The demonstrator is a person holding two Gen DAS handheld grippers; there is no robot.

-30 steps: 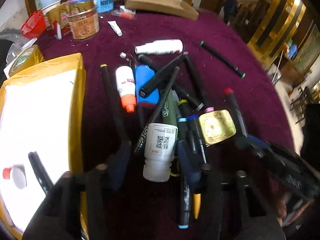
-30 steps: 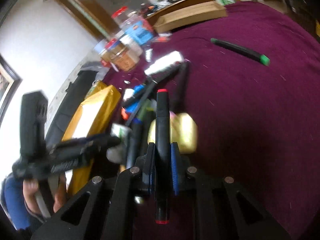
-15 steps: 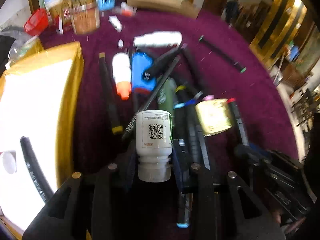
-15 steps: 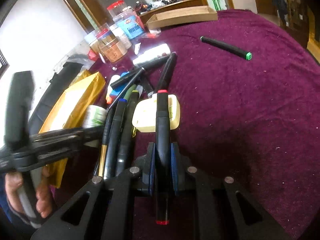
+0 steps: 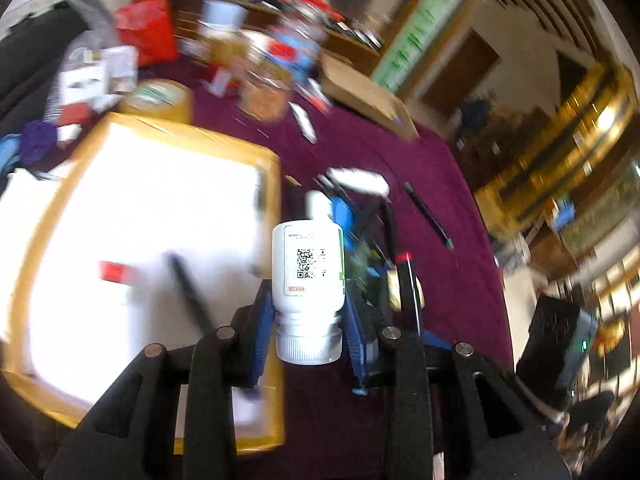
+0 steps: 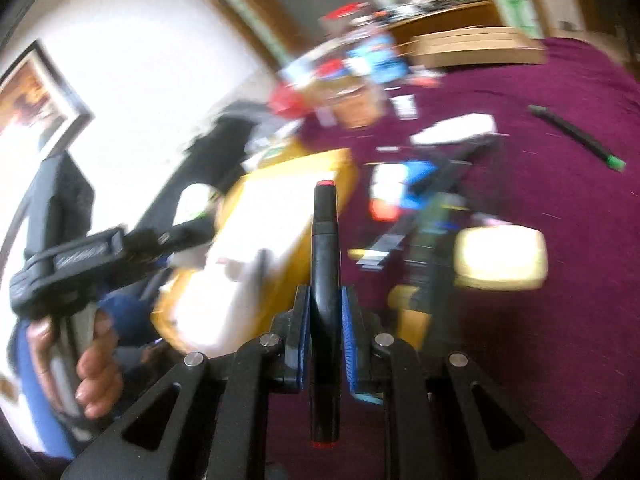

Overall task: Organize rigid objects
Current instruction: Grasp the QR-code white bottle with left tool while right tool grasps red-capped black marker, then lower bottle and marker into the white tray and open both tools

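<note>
The left gripper [image 5: 308, 320] is clamping a white plastic bottle with a QR-code label [image 5: 308, 264] between its blue-padded fingers [image 5: 262, 332], which are pressing on the bottle's neck and lower body, its ribbed cap pointing back toward the camera. The bottle is hanging above the near edge of a yellow-rimmed tray with a white floor [image 5: 276, 184], where a black marker [image 5: 188, 288] is lying. The right gripper [image 6: 325, 340] is pinching a black marker with red ends [image 6: 325, 264], its narrow jaws nearly together around the barrel. Both are hovering over the purple tablecloth [image 6: 540, 320], beside a blurred pile of pens [image 6: 432, 216] and a pale yellow square box [image 6: 500, 256].
</note>
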